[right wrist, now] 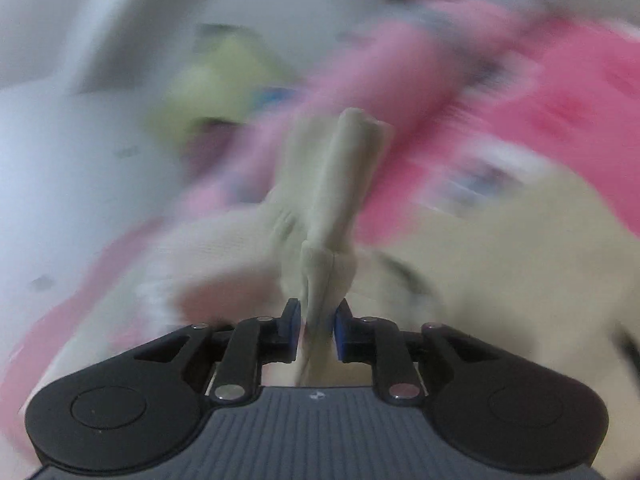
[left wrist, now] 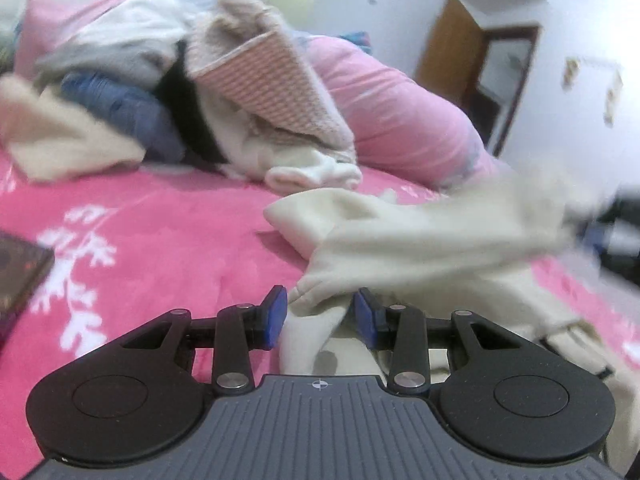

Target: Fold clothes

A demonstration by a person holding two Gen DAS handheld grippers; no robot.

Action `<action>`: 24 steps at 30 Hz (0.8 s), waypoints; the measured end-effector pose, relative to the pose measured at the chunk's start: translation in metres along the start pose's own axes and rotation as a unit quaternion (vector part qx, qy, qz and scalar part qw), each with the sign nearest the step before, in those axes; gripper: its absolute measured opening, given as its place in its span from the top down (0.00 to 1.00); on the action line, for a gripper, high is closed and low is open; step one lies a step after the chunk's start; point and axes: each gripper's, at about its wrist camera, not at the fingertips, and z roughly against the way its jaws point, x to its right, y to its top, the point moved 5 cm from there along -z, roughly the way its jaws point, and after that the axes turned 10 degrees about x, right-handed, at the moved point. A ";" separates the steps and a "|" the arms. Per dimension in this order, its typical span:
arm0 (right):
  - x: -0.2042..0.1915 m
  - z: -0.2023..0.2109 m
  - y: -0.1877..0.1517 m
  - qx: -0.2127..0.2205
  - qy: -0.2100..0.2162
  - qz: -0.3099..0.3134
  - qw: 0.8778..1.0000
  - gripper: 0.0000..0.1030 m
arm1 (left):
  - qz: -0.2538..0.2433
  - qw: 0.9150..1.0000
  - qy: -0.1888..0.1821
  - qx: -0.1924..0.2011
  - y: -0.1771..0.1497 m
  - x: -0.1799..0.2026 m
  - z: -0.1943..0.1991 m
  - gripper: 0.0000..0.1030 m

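A cream fleece garment lies spread over the pink bedspread and trails off to the right, where it blurs. My left gripper is low at the garment's near edge, and its blue pads pinch a thick bunch of the cream cloth. The right wrist view is heavily smeared by motion. In it my right gripper is shut on a narrow fold of the same cream garment, which stands up in a ridge ahead of the pads. The rest of the garment hangs blurred to either side.
A heap of unfolded clothes in white, blue, black and pink check sits at the back of the bed. A pink bolster lies to its right. A dark flat box rests at the left edge. A wooden door is behind.
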 end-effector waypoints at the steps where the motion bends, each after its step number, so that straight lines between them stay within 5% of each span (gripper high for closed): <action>1: 0.027 0.001 -0.006 -0.012 -0.026 -0.021 0.999 0.81 | -0.014 1.000 0.000 -0.005 0.000 0.004 -0.001 0.64; 3: 0.071 0.004 -0.017 -0.033 -0.060 -0.074 0.995 0.80 | -0.043 0.999 0.002 -0.015 0.000 0.015 -0.001 0.64; 5: 0.090 0.008 -0.017 -0.034 -0.038 -0.129 0.990 0.80 | -0.077 0.997 0.008 -0.019 0.002 0.022 -0.006 0.64; 9: 0.099 0.014 -0.002 0.001 -0.023 -0.155 0.988 0.51 | -0.131 0.990 0.024 -0.035 0.005 0.029 -0.020 0.63; 12: 0.107 0.010 0.009 0.006 -0.023 -0.173 0.985 0.51 | -0.130 0.990 0.025 -0.051 0.004 0.029 -0.024 0.64; 17: 0.123 -0.005 0.016 -0.001 -0.045 -0.188 0.981 0.58 | -0.112 0.991 0.022 -0.064 0.002 0.026 -0.027 0.64; 19: 0.119 -0.009 0.020 0.003 -0.046 -0.172 0.984 0.85 | -0.106 0.992 0.022 -0.067 0.001 0.025 -0.027 0.64; 24: 0.073 -0.025 0.045 0.001 -0.004 -0.119 0.993 0.90 | -0.102 0.991 0.028 -0.077 -0.003 0.025 -0.032 0.64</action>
